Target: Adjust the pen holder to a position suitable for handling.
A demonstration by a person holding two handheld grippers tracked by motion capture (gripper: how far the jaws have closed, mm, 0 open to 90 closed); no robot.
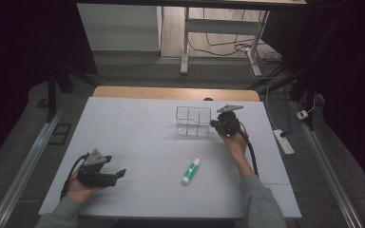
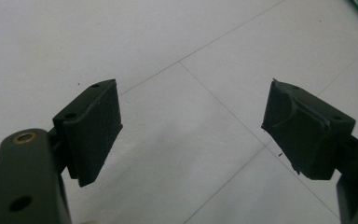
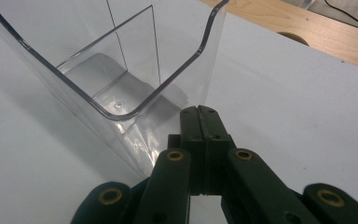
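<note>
One clear organizer (image 1: 193, 121), one glue stick (image 1: 190, 171)

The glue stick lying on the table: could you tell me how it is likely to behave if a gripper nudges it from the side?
The glue stick is a round tube lying on its side on the flat white table, so it would probably roll. It looks small and likely light, so it may skid away. Its smooth plastic may slip between the fingers.

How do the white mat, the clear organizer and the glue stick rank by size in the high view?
1. White mat, by far the largest.
2. Clear organizer, much smaller.
3. Glue stick, smallest. It lies nearer the camera than the organizer, yet looks slimmer and shorter.
</note>
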